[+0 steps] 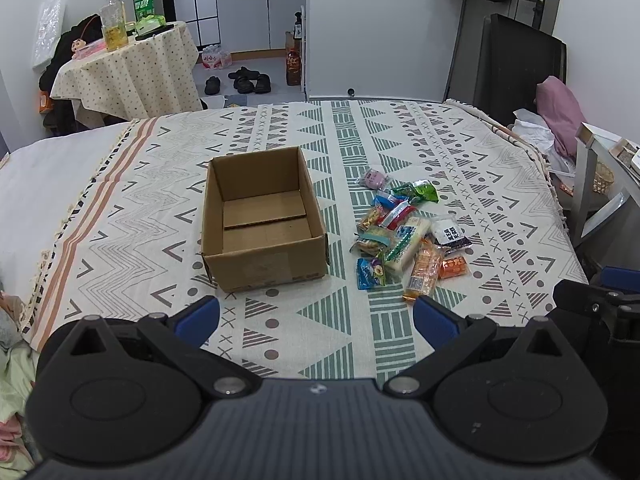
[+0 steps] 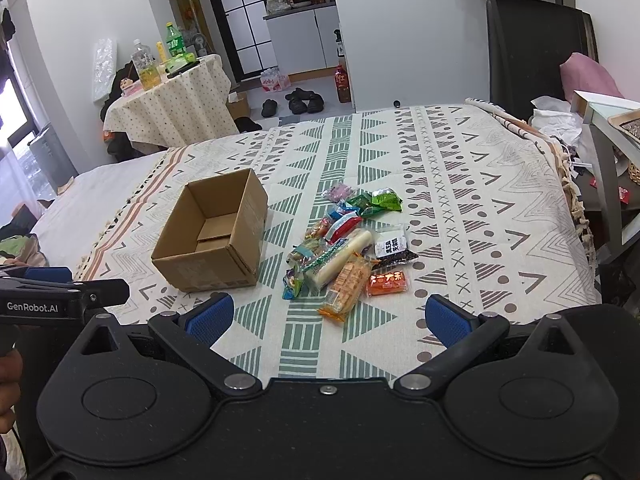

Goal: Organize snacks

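Observation:
An open, empty cardboard box (image 1: 260,224) stands on the patterned bedspread (image 1: 440,152); it also shows in the right wrist view (image 2: 212,236). To its right lies a pile of several wrapped snacks (image 1: 408,236), also seen in the right wrist view (image 2: 348,248), with an orange packet (image 2: 387,282) and a long orange-yellow pack (image 2: 345,286) nearest. My left gripper (image 1: 316,316) is open and empty, low in front of the box. My right gripper (image 2: 328,316) is open and empty, just short of the pile.
A small round table (image 1: 132,72) with bottles stands at the back left. Shoes (image 1: 244,80) lie on the floor beyond the bed. A black panel (image 1: 520,68), pink pillow (image 1: 560,108) and white side table (image 1: 600,184) stand at the right edge.

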A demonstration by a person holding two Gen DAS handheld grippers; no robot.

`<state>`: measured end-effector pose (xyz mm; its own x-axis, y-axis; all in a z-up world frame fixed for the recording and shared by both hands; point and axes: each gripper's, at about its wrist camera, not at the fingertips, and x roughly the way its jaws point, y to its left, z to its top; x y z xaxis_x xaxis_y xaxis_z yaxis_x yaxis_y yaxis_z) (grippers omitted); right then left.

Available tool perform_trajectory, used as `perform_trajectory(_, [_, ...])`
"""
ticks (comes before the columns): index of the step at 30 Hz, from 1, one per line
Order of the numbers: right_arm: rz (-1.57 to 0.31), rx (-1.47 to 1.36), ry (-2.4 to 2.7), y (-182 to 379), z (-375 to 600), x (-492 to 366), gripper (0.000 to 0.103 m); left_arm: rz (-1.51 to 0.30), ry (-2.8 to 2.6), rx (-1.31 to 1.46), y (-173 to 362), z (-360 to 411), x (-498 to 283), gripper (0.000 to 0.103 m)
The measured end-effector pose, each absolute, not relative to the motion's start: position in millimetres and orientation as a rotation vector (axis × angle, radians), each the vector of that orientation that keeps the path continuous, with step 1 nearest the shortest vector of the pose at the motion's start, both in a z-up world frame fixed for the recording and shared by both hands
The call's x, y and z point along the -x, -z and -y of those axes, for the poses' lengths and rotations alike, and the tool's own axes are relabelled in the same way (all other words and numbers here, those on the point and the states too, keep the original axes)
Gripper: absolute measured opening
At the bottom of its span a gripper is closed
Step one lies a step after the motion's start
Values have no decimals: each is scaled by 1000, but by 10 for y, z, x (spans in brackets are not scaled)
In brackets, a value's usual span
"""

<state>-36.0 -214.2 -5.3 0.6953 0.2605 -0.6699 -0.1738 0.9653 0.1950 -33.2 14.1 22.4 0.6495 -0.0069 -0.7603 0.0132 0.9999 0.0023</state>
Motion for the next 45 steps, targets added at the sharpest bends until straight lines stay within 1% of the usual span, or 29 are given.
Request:
perform_trajectory(34, [-770, -121, -231, 71, 2170, 346, 103, -840, 30, 41, -205, -167, 267, 102])
perform_trajectory(45, [-773, -134, -177, 193, 2333, 187, 103, -849, 69, 51, -60, -36, -13, 102])
